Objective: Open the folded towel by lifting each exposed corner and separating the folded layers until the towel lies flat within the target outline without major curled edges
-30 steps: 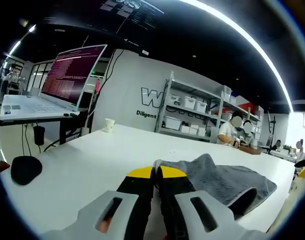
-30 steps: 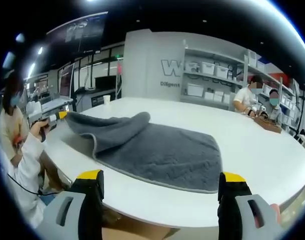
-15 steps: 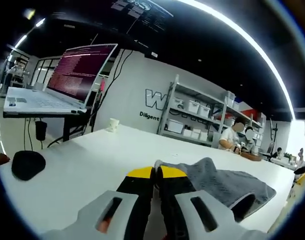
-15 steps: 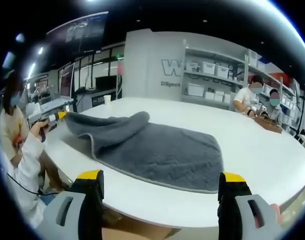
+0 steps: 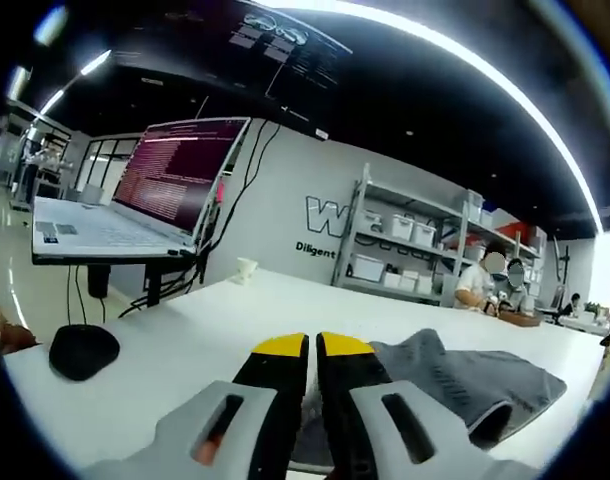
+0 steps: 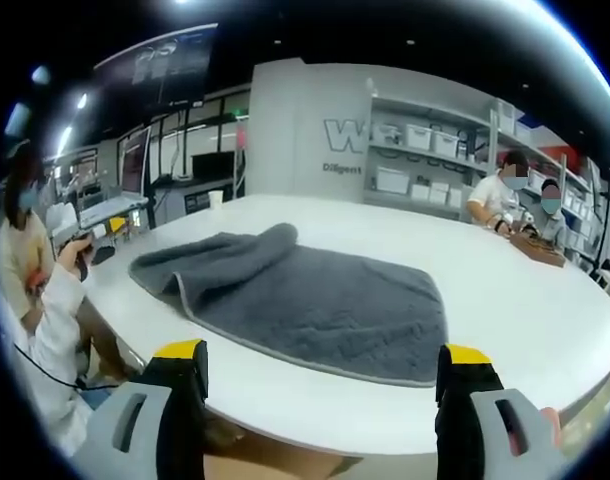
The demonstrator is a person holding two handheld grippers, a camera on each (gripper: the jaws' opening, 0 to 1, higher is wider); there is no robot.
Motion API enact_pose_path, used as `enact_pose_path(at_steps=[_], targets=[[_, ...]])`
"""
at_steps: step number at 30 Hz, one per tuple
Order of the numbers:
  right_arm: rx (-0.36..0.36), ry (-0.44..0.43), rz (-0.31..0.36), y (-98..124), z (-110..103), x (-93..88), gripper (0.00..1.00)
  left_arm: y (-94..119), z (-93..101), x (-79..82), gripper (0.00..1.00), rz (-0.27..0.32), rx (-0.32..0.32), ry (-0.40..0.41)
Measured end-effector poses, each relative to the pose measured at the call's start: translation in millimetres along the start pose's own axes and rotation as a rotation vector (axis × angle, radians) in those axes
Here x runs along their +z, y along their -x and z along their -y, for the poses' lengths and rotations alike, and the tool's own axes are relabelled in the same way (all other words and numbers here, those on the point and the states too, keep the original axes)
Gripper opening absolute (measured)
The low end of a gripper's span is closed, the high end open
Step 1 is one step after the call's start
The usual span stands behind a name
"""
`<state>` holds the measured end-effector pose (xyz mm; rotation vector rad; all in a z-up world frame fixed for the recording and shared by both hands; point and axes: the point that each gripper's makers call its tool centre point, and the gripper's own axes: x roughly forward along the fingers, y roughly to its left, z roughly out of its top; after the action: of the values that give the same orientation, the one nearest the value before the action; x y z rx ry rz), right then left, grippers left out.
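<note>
We are mid-unfold: left gripper [image 5: 312, 352] jaws clenched, towel [image 6: 315, 305] beside them; right gripper [image 6: 322, 365] jaws spread, empty. Next we flatten the bunched fold.

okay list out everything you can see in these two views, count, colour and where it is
towel: one, grey, spread on the table, one end still bunched
table: one, white, under the towel
laptop: one, open, pink-lit screen, on a stand beside the table
mouse: one, black, near table edge
cup: one, white, far table edge
shelves: one unit, grey, white bins, by the wall
seated people: two, far side
left gripper: yellow tips, jaws together
right gripper: yellow tips, jaws apart, before the table
</note>
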<state>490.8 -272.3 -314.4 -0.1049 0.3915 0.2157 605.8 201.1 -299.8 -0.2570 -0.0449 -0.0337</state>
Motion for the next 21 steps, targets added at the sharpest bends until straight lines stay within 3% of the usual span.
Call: enact_pose_path(at_steps=[10,13,21], targets=[[-0.006,-0.003,0.002,0.7,1.9,-0.1,0.95,3.1,38.9,3.8,0.14,-0.043,-0.128,-0.021],[-0.004,-0.002,0.002,0.3,1.7,0.0,0.95,4.4,47.4,4.0,0.29,-0.065,-0.155,-0.029],[-0.004,-0.003,0.0,-0.4,2.2,-0.3,0.95,6.2,67.8,-1.3,0.55,-0.132,-0.218,-0.044]])
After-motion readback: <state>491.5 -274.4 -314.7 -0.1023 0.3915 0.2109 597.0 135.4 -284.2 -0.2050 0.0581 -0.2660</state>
